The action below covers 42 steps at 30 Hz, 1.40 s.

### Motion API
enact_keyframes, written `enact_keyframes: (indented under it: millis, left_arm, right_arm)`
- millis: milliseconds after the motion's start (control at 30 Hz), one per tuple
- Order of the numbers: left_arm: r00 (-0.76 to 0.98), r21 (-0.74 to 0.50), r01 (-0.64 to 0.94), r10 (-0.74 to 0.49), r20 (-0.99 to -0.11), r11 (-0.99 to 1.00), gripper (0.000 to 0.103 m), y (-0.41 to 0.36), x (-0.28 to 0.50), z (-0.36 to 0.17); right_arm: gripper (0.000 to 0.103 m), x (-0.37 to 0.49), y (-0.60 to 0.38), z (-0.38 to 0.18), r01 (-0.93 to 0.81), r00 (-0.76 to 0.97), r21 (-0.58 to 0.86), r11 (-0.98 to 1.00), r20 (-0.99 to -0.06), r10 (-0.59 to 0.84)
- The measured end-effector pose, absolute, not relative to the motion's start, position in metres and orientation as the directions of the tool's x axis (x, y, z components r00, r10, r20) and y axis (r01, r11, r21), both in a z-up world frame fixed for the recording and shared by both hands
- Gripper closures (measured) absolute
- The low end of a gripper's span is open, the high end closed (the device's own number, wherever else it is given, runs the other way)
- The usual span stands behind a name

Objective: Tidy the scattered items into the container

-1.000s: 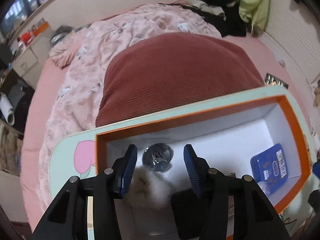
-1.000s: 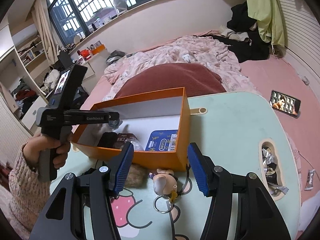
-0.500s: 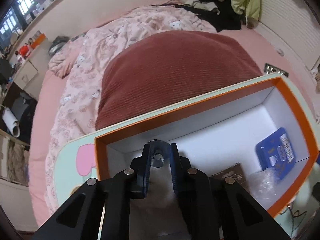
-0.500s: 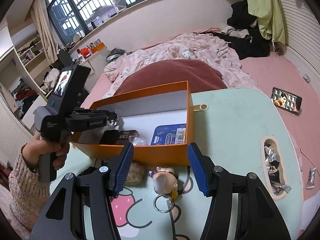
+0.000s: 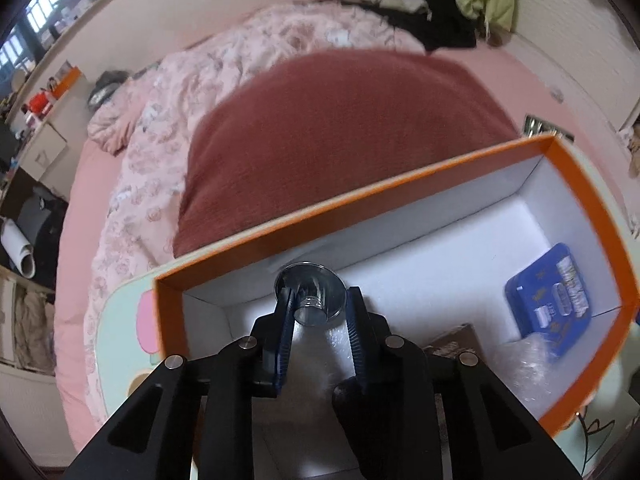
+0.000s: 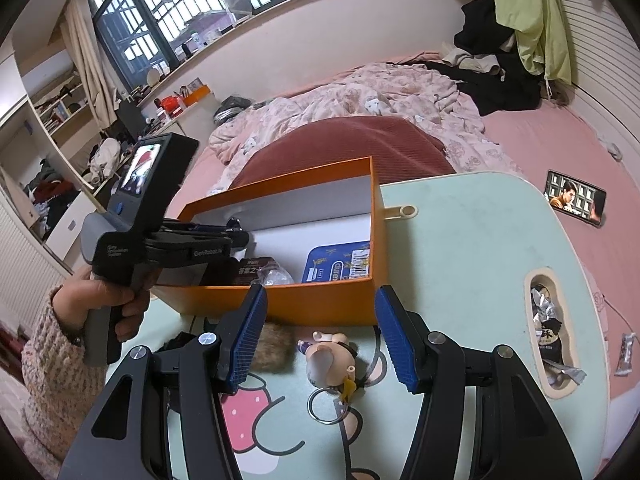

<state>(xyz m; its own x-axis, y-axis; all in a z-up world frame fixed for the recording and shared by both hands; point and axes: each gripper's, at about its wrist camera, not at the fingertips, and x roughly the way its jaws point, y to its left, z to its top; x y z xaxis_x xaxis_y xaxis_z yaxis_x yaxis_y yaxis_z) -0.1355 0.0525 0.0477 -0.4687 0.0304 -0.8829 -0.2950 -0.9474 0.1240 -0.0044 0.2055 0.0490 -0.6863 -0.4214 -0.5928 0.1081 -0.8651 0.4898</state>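
Observation:
An orange box (image 5: 400, 196) with a white inside stands on the mint table (image 6: 460, 260). My left gripper (image 5: 319, 294) hangs inside its left end, jaws opening slightly. White fur still sits between the pads, and the shiny metal cap of the pompom keyring (image 5: 310, 300) shows at the tips. A blue pack (image 5: 548, 296), a brown packet (image 6: 252, 270) and clear plastic (image 6: 276, 278) lie in the box. My right gripper (image 6: 320, 292) stands open before the box's front wall (image 6: 320, 304). Beneath it lie a pig figurine keyring (image 6: 330, 358) and a brown pompom (image 6: 272, 346).
A hand in a knitted sleeve (image 6: 100, 304) holds the left gripper. Behind the table, a red cushion (image 5: 340, 140) and a pink quilt lie on the bed. A phone (image 6: 576, 198) lies on the bed at right. A cut-out (image 6: 548, 332) in the table holds wrappers.
The left jaws went from wide to nearly shut on the pompom keyring, then parted a little. The box has shifted slightly in the left wrist view. The right gripper has not moved.

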Motion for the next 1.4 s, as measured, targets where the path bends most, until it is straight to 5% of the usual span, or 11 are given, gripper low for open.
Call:
enact_keyframes:
  millis: [233,400,667,833,1000,1100,1167,1200,1400]
  left_arm:
    - [-0.551,-0.095,-0.37,0.301,-0.778,-0.924,0.079,0.031,-0.061,0.103]
    - [-0.542,-0.209,-0.403,0.416,-0.73,-0.891,0.079,0.011,0.0,0.094]
    - [-0.604,-0.236,-0.189,0.303,-0.738,-0.953,0.079,-0.05,0.036,0.043]
    - [-0.581,-0.234,-0.209,0.313,-0.751,-0.949,0.079,-0.042,0.036,0.022]
    - [-0.578,-0.226,-0.237,0.324,-0.749,-0.945,0.081,-0.027,0.035,0.023]
    - [-0.599,-0.222,-0.229,0.317,-0.735,-0.948,0.064,-0.031,0.037,0.025]
    - [-0.618,-0.233,-0.231,0.328,-0.715,-0.945,0.032,-0.035,0.043,0.029]
    - [-0.627,-0.236,-0.235,0.333,-0.705,-0.943,0.026,-0.037,0.045,0.031]
    - [-0.656,-0.23,-0.233,0.327,-0.681,-0.945,0.021,-0.04,0.048,0.032]
  right_arm:
    - [0.045,-0.005,0.207,0.048,0.107,-0.683,0.494,-0.863,-0.594,-0.425]
    - [0.045,-0.005,0.205,0.048,0.113,-0.677,0.49,-0.865,-0.599,-0.428]
    - [0.045,-0.005,0.2,0.051,0.127,-0.667,0.494,-0.86,-0.599,-0.442]
    - [0.045,-0.016,0.181,0.072,0.202,-0.629,0.512,-0.835,-0.585,-0.511]
    - [0.045,-0.058,0.12,0.092,0.331,-0.499,0.44,-0.835,-0.669,-0.551]
    - [0.045,-0.093,0.084,0.089,0.349,-0.392,0.445,-0.825,-0.731,-0.559]
    - [0.045,-0.113,0.061,0.081,0.351,-0.329,0.433,-0.83,-0.773,-0.543]
    - [0.045,-0.121,0.051,0.076,0.353,-0.301,0.419,-0.837,-0.796,-0.525]
    - [0.045,-0.154,0.012,0.047,0.368,-0.213,0.331,-0.869,-0.88,-0.425]
